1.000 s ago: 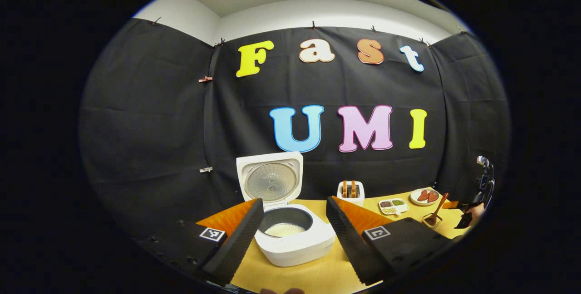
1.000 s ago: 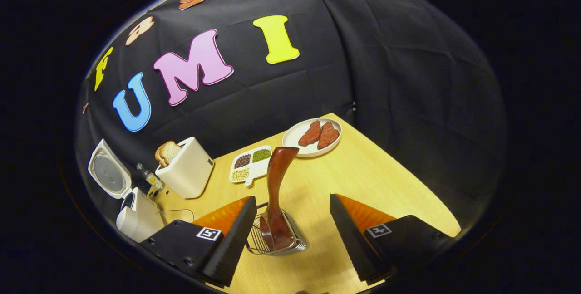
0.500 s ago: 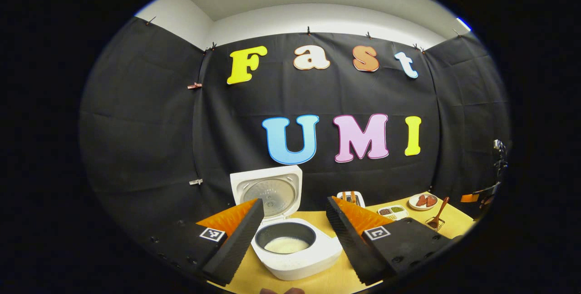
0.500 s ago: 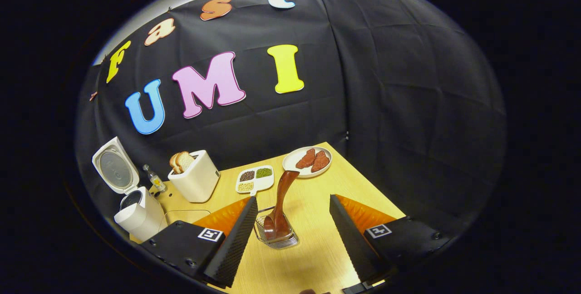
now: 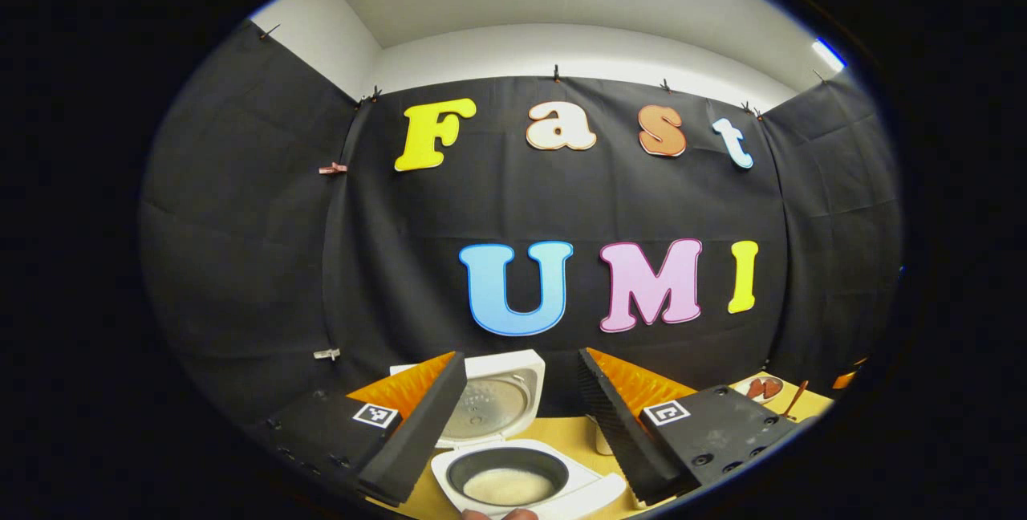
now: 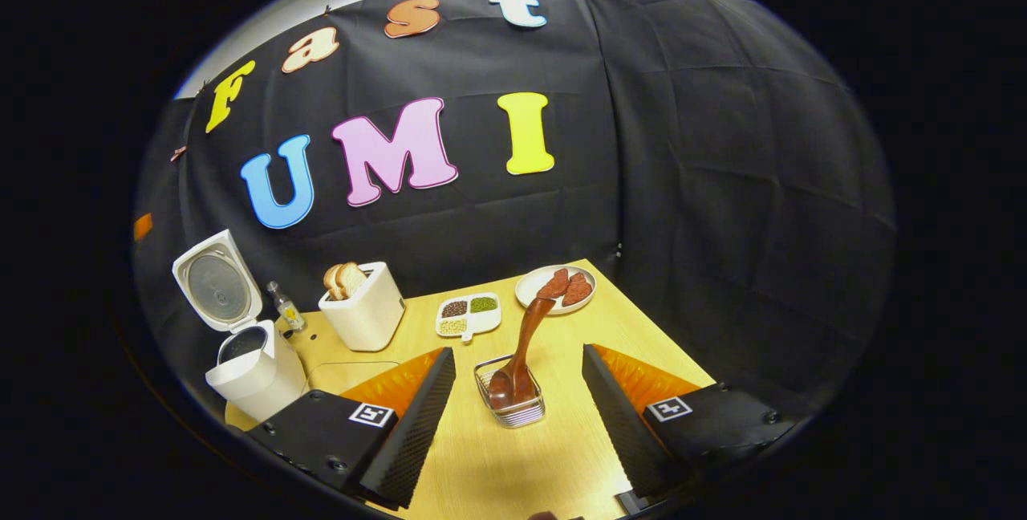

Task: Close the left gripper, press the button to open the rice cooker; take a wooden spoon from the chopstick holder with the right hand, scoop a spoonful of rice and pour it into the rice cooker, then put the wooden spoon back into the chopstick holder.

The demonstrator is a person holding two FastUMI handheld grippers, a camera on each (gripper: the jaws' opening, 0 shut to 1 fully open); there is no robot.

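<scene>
Standing in the wire holder (image 6: pixel 509 398) on the table (image 6: pixel 642 319), the spoon (image 6: pixel 521 351) is leaning with its bowl down and its handle tilting up toward the plate (image 6: pixel 533 283) of red pieces. The right gripper (image 6: pixel 517 424) is hovering over it with its fingers spread wide, one on each side of the holder and touching neither it nor the spoon. Beyond the holder a divided tray (image 6: pixel 469 316) of grains is sitting, then a toaster (image 6: pixel 365 313) with bread in its slots, a small bottle (image 6: pixel 286 310), and the cooker (image 6: pixel 249 367) at the table's left end with its lid (image 6: pixel 215 286) standing upright.

In the left gripper view, the left gripper (image 5: pixel 521 440) is also spread apart, gripping nothing, raised and pointing mostly at the wall. Low between its fingers the cooker (image 5: pixel 602 492) is showing open, its dark pot (image 5: pixel 507 476) holding pale rice (image 5: pixel 507 486), the lid (image 5: pixel 501 400) tipped back behind it. Far right, the plate (image 5: pixel 762 387) and the spoon handle (image 5: pixel 796 400) are just peeking over the gripper body.
</scene>
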